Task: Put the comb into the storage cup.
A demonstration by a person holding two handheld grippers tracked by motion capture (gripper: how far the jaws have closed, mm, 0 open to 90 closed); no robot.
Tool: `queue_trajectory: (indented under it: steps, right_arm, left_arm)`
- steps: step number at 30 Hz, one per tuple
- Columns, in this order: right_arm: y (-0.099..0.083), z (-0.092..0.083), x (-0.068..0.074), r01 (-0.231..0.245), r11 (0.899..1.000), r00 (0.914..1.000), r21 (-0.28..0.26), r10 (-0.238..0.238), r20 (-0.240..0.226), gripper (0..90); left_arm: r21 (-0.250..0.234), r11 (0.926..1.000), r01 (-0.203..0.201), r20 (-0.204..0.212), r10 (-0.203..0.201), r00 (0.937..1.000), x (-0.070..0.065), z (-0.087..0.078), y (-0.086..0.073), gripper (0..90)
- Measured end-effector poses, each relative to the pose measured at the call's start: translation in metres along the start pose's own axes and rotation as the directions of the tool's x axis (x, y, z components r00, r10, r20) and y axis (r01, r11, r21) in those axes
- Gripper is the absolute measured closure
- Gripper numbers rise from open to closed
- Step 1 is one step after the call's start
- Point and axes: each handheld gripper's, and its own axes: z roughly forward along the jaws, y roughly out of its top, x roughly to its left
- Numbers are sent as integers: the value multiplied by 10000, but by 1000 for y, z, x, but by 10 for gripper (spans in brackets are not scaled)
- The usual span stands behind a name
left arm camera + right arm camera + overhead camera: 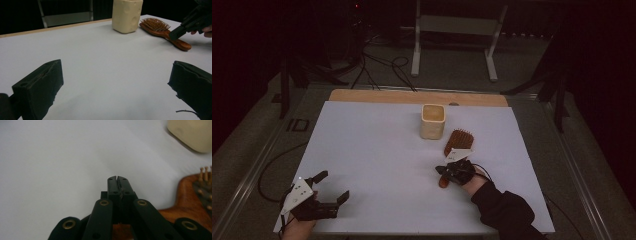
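We take the step in hand to be the pick-up of the brush (455,145), which lies on the white table (377,165) just right of the cup (433,121), bristles up, handle pointing back toward us. Our right claw (443,171) sits over the handle end. In the right gripper view its jaws stand pressed together, pad against pad, with nothing between the tips; the brown handle (190,205) shows beneath and to the right of the linkage. So we read it as shut empty, resting over or against the handle and not gripping it, though the high view is too dim there to rule out light contact.

Our left claw (332,187) waits near the front left corner of the table, well apart from the brush, jaws spread wide and holding nothing. The left gripper view shows bare table between them and the brush (162,32) far off beside the cup (127,15).

If the brush is meant for the cup, the next move calls for opening the right jaws, setting them astride the narrow handle, then closing firmly, since a smooth wooden handle may twist in the pads when lifted.
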Motion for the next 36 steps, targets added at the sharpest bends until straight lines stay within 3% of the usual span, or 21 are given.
queue_trajectory:
  steps: [10, 24, 36]
  right_arm:
    - [-7, 1, -6, -285, 9985, 9991, 474, 269, 341, 900]
    - [-27, -19, -24, -1288, 9914, 9892, 251, 1267, 735, 900]
    - [-32, -34, -33, -1773, 9842, 9773, -35, 1765, 1170, 900]
  left_arm:
    - [-12, 10000, -4, 8, 4, 10000, 0, 0, 0, 1]
    - [39, 10000, -50, 22, 50, 10000, 0, 1, 0, 1]
    - [22, 10000, -41, 35, 41, 10000, -1, 1, 0, 1]
